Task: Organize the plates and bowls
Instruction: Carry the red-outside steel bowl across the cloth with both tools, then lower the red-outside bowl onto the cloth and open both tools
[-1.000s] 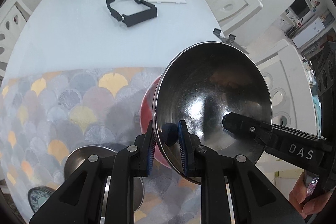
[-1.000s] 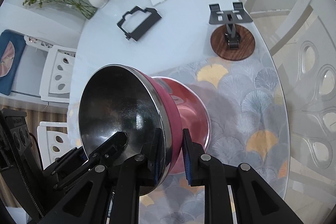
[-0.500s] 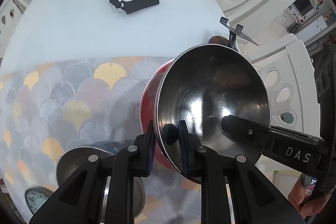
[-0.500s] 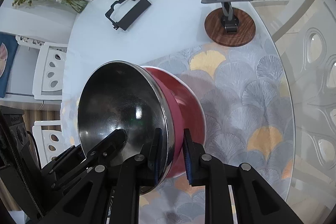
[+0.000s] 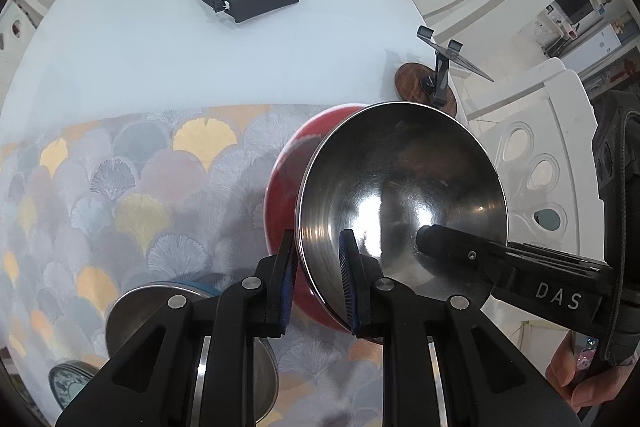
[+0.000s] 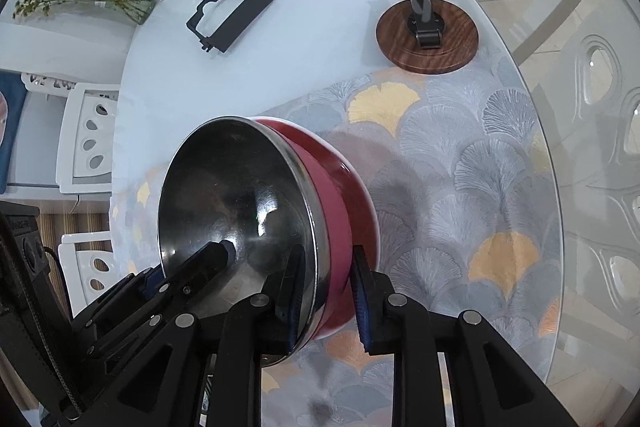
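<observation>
bowl lower since earlier | bowls: 2 | grippers: 2

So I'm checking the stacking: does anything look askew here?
Yes. The steel bowl sits steeply tilted against the red bowl, not nested level. Both hand-held grippers straddle its rim: left clamped, right opening.

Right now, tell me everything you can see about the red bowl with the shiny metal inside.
The red bowl has a glossy red outer wall, a polished steel lining and a thin metal rim, dented nowhere visible. It is tipped steeply on edge above the fan-patterned placemat; whether it touches the mat cannot be told. The left gripper is shut on its rim. The right gripper straddles the opposite rim with its jaws opening, the outer pad clear of the red wall. The bowl is empty.
</observation>
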Tool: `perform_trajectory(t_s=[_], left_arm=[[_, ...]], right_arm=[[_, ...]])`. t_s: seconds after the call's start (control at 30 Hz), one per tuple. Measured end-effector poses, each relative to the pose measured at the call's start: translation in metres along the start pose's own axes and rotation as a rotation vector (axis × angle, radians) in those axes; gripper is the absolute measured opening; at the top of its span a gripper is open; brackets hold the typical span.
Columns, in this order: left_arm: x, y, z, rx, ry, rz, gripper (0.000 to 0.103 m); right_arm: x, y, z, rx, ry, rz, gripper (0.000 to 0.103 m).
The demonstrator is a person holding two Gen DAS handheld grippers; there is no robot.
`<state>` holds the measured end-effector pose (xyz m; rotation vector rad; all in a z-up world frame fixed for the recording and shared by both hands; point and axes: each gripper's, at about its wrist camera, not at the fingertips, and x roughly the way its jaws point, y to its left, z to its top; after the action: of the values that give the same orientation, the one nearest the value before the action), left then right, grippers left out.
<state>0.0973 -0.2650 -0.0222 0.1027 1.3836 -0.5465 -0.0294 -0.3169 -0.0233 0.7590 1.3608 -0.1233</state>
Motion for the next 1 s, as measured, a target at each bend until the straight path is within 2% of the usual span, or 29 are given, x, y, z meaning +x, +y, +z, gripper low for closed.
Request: perform_trajectory(t_s=[0.27, 0.43, 1.0], left_arm=[[-0.007, 0.001, 0.003, -0.005, -0.012, -0.001, 0.018], [-0.008, 0.004, 0.003, -0.010, -0.013, 0.011, 0.018], [-0.024, 0.015, -0.002, -0.030, -0.041, 0.016, 0.018]], right_arm=[[-0.001, -0.002, -0.001, 0.015, -0.001, 0.025, 0.025], [-0.002, -0.002, -0.003, 0.025, 0.002, 0.028, 0.030], [-0.012, -0.008, -0.010, 0.049, -0.016, 0.052, 0.031]])
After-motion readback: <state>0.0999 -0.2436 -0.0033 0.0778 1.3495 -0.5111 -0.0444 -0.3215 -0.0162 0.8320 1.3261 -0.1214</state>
